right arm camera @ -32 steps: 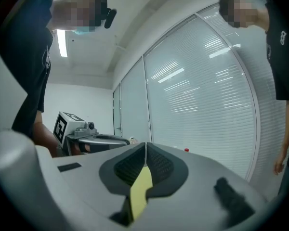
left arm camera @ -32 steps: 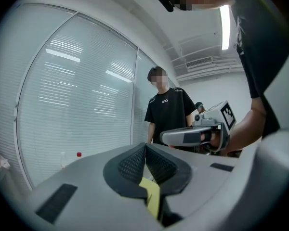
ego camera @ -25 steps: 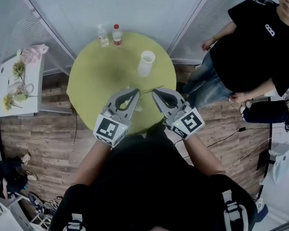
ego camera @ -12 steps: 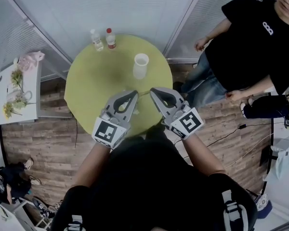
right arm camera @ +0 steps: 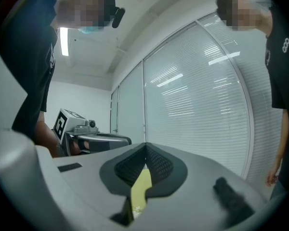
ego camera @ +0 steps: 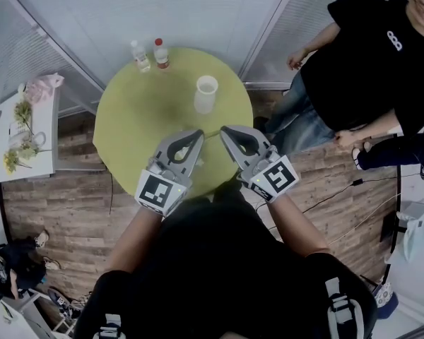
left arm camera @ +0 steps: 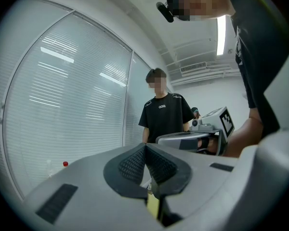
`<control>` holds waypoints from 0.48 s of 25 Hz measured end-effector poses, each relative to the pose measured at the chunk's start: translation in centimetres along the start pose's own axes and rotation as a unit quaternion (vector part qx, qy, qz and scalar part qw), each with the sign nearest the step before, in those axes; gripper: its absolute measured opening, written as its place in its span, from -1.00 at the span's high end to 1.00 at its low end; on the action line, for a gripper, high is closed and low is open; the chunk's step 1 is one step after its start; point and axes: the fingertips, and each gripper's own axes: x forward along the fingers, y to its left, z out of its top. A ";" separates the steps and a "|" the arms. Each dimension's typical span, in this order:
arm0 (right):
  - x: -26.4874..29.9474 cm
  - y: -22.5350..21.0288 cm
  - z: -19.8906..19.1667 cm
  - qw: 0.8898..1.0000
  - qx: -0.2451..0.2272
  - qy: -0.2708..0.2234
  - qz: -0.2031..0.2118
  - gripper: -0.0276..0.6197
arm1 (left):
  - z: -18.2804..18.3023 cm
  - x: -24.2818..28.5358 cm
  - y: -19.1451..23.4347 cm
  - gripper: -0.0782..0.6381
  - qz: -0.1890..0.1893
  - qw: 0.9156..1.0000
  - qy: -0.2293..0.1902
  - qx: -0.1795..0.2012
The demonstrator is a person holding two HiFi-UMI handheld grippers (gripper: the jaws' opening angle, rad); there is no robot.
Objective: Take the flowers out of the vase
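Observation:
A white vase stands upright on the round yellow-green table, right of its middle; I see no flowers in its mouth. Flowers lie on a white side table far to the left. My left gripper and right gripper hover side by side over the table's near edge, short of the vase, tips angled toward each other. Both are shut with nothing between the pads. In the left gripper view the left gripper points level with its pads meeting; the right gripper looks the same in its own view.
Two small bottles stand at the table's far edge by the blinds. A person in a black shirt stands at the right, close to the table. Wooden floor lies around, with cables at the right.
Both grippers keep their places over the near edge. Only the head view has shifted a little, so the table and vase sit slightly further left and up.

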 end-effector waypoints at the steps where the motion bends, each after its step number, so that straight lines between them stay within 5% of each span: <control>1: 0.0 0.0 0.0 1.000 0.000 0.000 0.000 0.86 | 0.0 0.0 0.0 0.75 0.000 1.000 -0.001 0.000; 12: 0.7 -0.1 -0.2 1.000 -0.001 0.001 0.003 0.86 | -0.4 -0.1 0.7 0.75 0.005 1.000 0.004 -0.001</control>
